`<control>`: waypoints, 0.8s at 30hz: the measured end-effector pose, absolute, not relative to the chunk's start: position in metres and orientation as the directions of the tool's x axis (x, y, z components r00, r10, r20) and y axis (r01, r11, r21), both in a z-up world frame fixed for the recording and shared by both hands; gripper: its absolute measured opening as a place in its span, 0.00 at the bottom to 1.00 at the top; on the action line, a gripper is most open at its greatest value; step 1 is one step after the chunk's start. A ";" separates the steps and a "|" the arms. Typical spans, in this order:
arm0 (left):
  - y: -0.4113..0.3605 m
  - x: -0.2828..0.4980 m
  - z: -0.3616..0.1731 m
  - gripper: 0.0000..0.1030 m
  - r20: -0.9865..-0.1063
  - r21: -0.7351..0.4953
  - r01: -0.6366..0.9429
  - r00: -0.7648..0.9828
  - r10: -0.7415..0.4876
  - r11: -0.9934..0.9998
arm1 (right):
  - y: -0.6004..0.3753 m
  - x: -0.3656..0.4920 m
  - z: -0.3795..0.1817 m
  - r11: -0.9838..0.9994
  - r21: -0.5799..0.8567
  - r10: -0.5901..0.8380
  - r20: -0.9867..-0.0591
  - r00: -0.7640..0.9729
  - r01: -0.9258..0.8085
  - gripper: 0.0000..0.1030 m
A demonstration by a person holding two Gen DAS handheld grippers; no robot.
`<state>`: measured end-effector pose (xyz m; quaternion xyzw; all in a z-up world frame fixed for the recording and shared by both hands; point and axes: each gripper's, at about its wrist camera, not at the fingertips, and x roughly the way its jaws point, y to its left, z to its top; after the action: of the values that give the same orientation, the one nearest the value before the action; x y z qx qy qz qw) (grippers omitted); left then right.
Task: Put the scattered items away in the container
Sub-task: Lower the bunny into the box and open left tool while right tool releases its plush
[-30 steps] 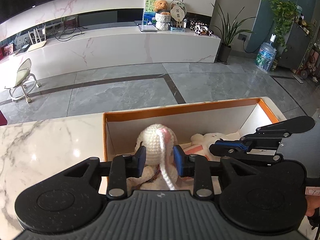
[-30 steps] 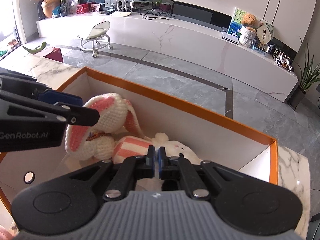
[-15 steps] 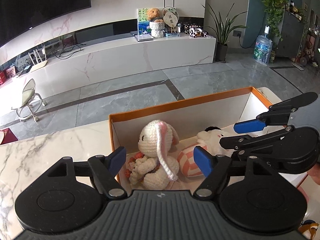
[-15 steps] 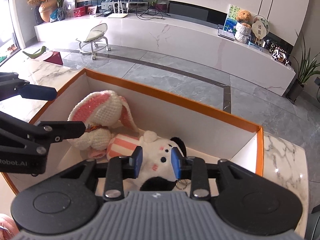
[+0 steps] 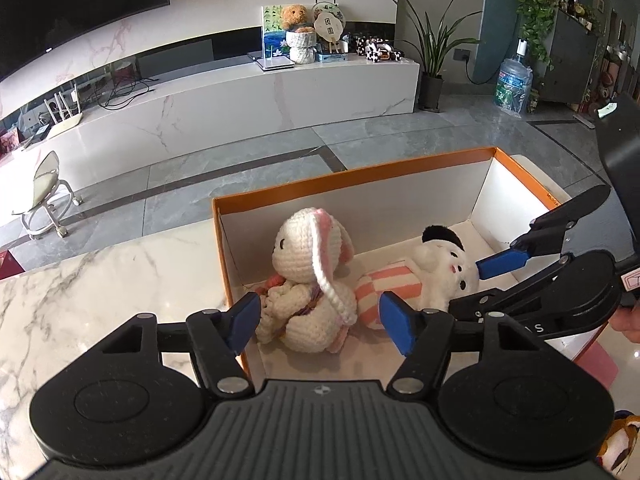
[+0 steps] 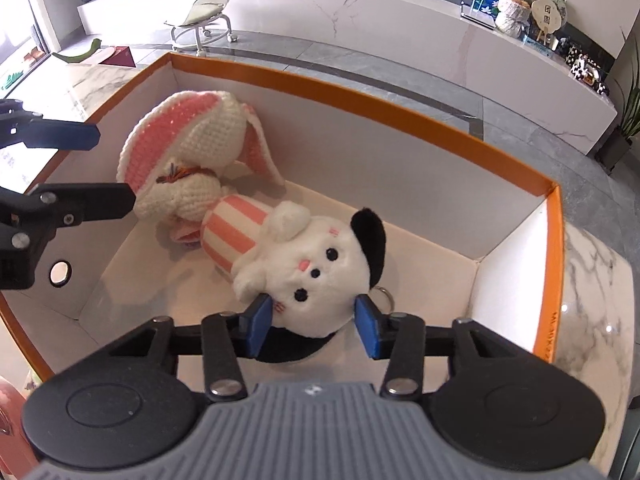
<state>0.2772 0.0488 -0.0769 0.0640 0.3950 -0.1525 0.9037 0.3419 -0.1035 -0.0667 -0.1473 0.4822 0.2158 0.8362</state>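
Observation:
An orange-rimmed white box point(image 5: 360, 180) point(image 6: 360, 100) stands on the marble table. Inside, a cream crochet bunny point(image 5: 308, 264) point(image 6: 192, 136) with pink-lined ears sits at the left end. A white plush with a black ear and a pink-striped body point(image 5: 440, 268) point(image 6: 320, 264) lies beside it on the box floor. My left gripper point(image 5: 320, 320) hovers over the box's near left corner, its jaws closing, with the bunny just beyond the pads and untouched. My right gripper point(image 6: 314, 320) point(image 5: 466, 286) straddles the plush's head, its jaws opening and its pads just off the fur.
The marble tabletop point(image 5: 100, 300) runs left of the box. A striped tiger-like toy point(image 5: 620, 444) and a pink object point(image 5: 600, 364) lie at the lower right outside the box. A person's hand point(image 5: 628, 320) holds the right gripper. Beyond the table's far edge is grey floor.
The left gripper let go of the crochet bunny, which now sits in the box, and drew back. The right gripper went from shut to open, leaving the white plush lying in the box.

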 end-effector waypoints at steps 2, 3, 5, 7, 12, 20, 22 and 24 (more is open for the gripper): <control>0.050 0.278 -0.079 0.69 -0.736 -0.007 0.330 0.637 -0.228 0.944 | -0.097 0.342 -0.065 0.859 -0.091 0.192 -0.855 0.482 -0.504 0.36; 0.050 0.277 -0.080 0.69 -0.735 0.000 0.334 0.639 -0.226 0.943 | -0.094 0.344 -0.064 0.855 -0.119 0.177 -0.848 0.500 -0.504 0.17; 0.049 0.276 -0.081 0.67 -0.733 0.013 0.340 0.643 -0.223 0.940 | -0.090 0.350 -0.064 0.858 -0.128 0.168 -0.845 0.508 -0.497 0.10; 0.049 0.275 -0.081 0.67 -0.732 0.018 0.344 0.645 -0.222 0.939 | -0.089 0.359 -0.064 0.870 -0.077 0.195 -0.854 0.483 -0.487 0.11; 0.053 0.276 -0.088 0.54 -0.749 -0.049 0.356 0.605 -0.270 0.933 | -0.084 0.364 -0.065 0.894 -0.029 0.211 -0.853 0.477 -0.447 0.16; 0.051 0.270 -0.087 0.53 -0.740 -0.040 0.328 0.625 -0.248 0.944 | -0.090 0.361 -0.065 0.921 0.044 0.239 -0.849 0.471 -0.387 0.16; 0.048 0.266 -0.082 0.57 -0.731 -0.035 0.314 0.639 -0.238 0.949 | -0.089 0.355 -0.059 0.921 0.026 0.233 -0.836 0.496 -0.389 0.19; 0.046 0.261 -0.077 0.59 -0.721 -0.033 0.307 0.652 -0.235 0.951 | -0.087 0.348 -0.051 0.918 0.004 0.229 -0.821 0.523 -0.397 0.26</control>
<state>0.2606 0.0456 -0.0767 0.0459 0.3894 -0.1493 0.9077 0.3480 -0.0874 -0.0512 -0.0922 0.4539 0.1803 0.8678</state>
